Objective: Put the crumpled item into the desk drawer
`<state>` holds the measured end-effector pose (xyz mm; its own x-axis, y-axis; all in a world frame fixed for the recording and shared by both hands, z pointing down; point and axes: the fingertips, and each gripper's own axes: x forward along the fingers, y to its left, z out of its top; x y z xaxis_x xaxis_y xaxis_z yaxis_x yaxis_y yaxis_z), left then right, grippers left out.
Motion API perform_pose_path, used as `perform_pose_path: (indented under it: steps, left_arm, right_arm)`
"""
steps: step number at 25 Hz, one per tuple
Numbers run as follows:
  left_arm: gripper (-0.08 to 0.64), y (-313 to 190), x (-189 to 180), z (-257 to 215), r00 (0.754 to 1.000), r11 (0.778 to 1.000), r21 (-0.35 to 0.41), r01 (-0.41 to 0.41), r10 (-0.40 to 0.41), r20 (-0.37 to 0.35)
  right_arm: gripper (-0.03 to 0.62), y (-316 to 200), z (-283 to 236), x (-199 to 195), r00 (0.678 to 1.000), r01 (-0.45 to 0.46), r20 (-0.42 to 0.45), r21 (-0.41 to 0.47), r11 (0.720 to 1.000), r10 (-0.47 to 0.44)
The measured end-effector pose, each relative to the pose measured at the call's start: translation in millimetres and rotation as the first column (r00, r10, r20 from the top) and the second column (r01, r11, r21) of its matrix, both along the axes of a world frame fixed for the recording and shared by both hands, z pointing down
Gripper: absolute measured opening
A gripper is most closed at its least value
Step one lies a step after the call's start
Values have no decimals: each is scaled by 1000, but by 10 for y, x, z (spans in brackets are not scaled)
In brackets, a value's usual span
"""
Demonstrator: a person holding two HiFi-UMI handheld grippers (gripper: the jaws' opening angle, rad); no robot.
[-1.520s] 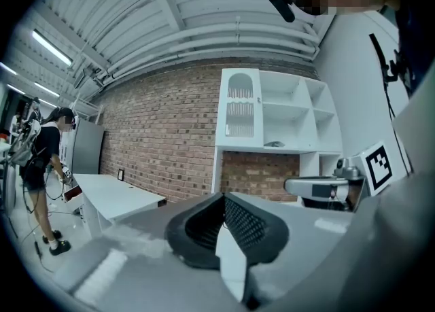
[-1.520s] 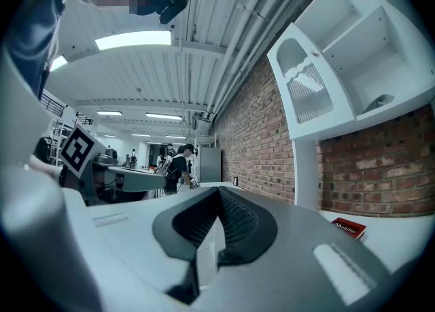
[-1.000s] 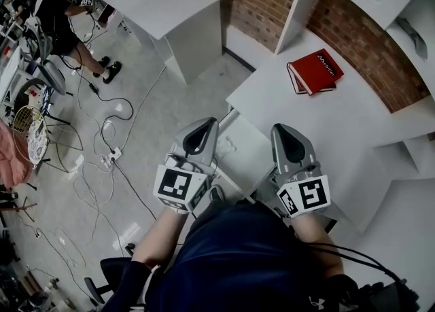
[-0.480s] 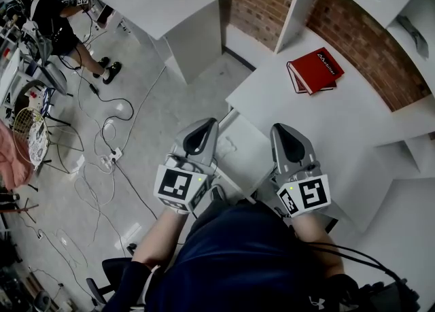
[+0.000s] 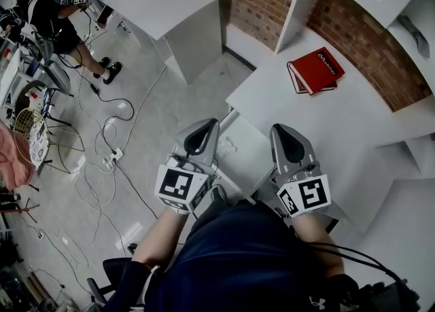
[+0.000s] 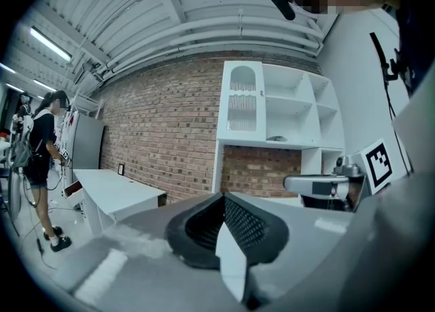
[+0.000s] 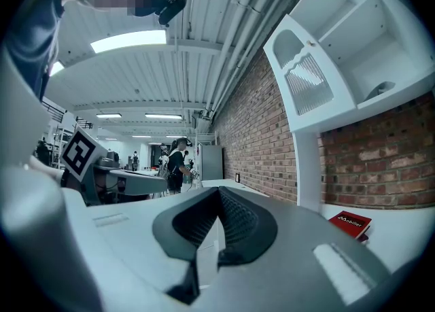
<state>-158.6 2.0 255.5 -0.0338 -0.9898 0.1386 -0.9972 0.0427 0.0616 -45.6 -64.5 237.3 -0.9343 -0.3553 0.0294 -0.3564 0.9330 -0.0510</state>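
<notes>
left gripper [image 5: 206, 124] and right gripper [image 5: 279, 128] both clenched on nothing, raised side by side, seemingly resting; desk [image 5: 353, 120] at 1 o'clock; crumpled item can't be made out in any view

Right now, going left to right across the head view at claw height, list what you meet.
Pink cloth at the edge → white power strip on the floor → left grey claw → right grey claw.

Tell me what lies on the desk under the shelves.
Two stacked red books on the white desk; nothing else shows. The right gripper covers its near edge.
</notes>
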Motion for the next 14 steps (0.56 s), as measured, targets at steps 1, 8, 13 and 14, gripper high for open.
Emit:
perform_pose_path:
  steps: [1, 8, 13, 14]
  left_arm:
    - [3, 0, 1, 5, 1000, 1000, -2, -1, 1, 0]
    - [2, -28, -2, 52, 1000, 1000, -14, 1, -1, 0]
    - [3, -50, 0, 93, 1000, 1000, -24, 6, -6, 3]
    - [2, -56, 1, 101, 1000, 1000, -25, 7, -7, 3]
  right_arm:
    - [2, 2, 6, 0, 1000, 1, -1, -1, 1000, -1]
    - [2, -24, 36, -16, 1000, 7, 1, -8, 1000, -7]
    - [2, -58, 80, -3, 1000, 7, 1, -16, 1000, -7]
    - [2, -67, 90, 2, 1000, 6, 1, -18, 1000, -6]
